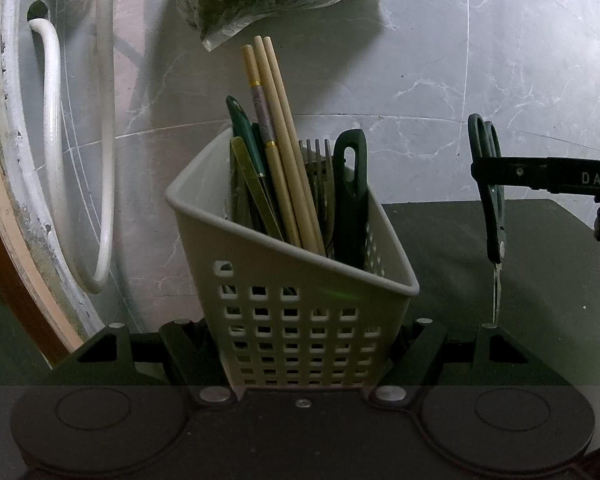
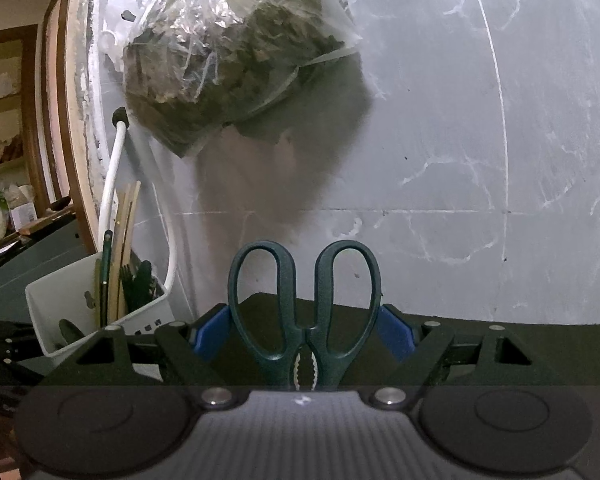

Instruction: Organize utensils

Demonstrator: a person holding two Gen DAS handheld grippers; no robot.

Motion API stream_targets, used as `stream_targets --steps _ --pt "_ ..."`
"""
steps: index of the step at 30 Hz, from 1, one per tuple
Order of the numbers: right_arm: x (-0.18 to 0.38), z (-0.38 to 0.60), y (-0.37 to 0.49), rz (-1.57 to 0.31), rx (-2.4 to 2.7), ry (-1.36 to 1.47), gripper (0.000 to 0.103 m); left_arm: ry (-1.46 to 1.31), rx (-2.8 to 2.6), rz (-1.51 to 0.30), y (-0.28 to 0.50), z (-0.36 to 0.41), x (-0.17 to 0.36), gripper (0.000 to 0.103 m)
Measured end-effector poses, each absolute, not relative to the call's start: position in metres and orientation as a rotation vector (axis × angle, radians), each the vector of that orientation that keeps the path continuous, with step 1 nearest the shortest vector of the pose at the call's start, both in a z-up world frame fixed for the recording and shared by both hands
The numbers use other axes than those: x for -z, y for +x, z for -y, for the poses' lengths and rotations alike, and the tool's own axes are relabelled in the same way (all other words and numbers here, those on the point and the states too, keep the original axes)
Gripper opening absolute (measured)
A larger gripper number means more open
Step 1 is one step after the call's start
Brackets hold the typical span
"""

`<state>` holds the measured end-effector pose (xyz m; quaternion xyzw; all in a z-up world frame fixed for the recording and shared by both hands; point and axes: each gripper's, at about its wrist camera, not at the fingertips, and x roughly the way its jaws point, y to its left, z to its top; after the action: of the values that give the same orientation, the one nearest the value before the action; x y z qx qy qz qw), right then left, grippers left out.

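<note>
A pale perforated utensil basket [image 1: 292, 304] sits tilted between the fingers of my left gripper [image 1: 302, 344], which is shut on its lower walls. Inside stand wooden chopsticks [image 1: 276, 128], a fork [image 1: 318, 168], green-handled pieces and a dark slotted handle [image 1: 350, 200]. My right gripper [image 2: 304, 332] is shut on dark green scissors [image 2: 287, 288], its blue pads [image 2: 210, 336] pressing the outer sides of the two handle loops. In the left wrist view the scissors [image 1: 492, 208] hang blades down to the right of the basket, apart from it.
A black tabletop [image 1: 520, 272] lies below the scissors. A grey marble wall stands behind. A clear bag of dark greens [image 2: 228, 52] hangs on it above the basket. A white hose [image 1: 54, 120] loops beside a wooden door frame [image 1: 4, 248] on the left.
</note>
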<state>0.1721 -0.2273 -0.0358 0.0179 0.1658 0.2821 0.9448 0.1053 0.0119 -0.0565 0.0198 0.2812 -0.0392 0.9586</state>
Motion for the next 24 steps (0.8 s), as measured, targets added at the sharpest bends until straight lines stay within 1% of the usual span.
stream_targets --steps 4,5,6,7,9,14,15,17,18,19,20,22,24 --pt "0.035 0.226 0.172 -0.333 -0.575 0.033 0.082 0.041 0.079 -0.57 0.105 -0.012 0.057 0.076" --pt "0.035 0.227 0.171 -0.331 -0.575 0.033 0.073 0.041 0.08 -0.57 0.105 -0.012 0.057 0.076" --pt "0.034 0.227 0.171 -0.328 -0.589 0.033 0.025 0.041 0.079 -0.57 0.105 -0.012 0.057 0.076" --pt "0.033 0.225 0.172 -0.341 -0.578 0.023 0.019 0.041 0.079 -0.57 0.105 -0.012 0.057 0.076" --pt "0.032 0.226 0.175 -0.336 -0.576 0.036 0.021 0.04 0.079 -0.569 0.105 -0.012 0.057 0.076" --pt "0.041 0.227 0.181 -0.386 -0.572 0.034 0.021 0.042 0.081 -0.57 0.105 -0.012 0.057 0.076" --pt "0.044 0.227 0.182 -0.389 -0.566 0.031 0.023 0.042 0.081 -0.569 0.106 -0.012 0.057 0.076" --pt "0.05 0.228 0.187 -0.422 -0.555 0.022 0.037 0.041 0.08 -0.569 0.106 -0.012 0.057 0.076" --pt "0.053 0.228 0.189 -0.436 -0.546 0.016 0.052 0.041 0.08 -0.569 0.106 -0.012 0.057 0.076" --pt "0.056 0.229 0.193 -0.45 -0.538 0.012 0.058 0.04 0.08 -0.57 0.106 -0.012 0.057 0.076" --pt "0.06 0.23 0.198 -0.466 -0.531 0.011 0.059 0.04 0.08 -0.569 0.105 -0.012 0.057 0.076" --pt "0.066 0.23 0.212 -0.509 -0.509 0.008 0.066 0.04 0.08 -0.57 0.106 -0.012 0.057 0.076" --pt "0.073 0.232 0.229 -0.542 -0.488 0.02 0.067 0.04 0.079 -0.57 0.105 -0.011 0.057 0.076"
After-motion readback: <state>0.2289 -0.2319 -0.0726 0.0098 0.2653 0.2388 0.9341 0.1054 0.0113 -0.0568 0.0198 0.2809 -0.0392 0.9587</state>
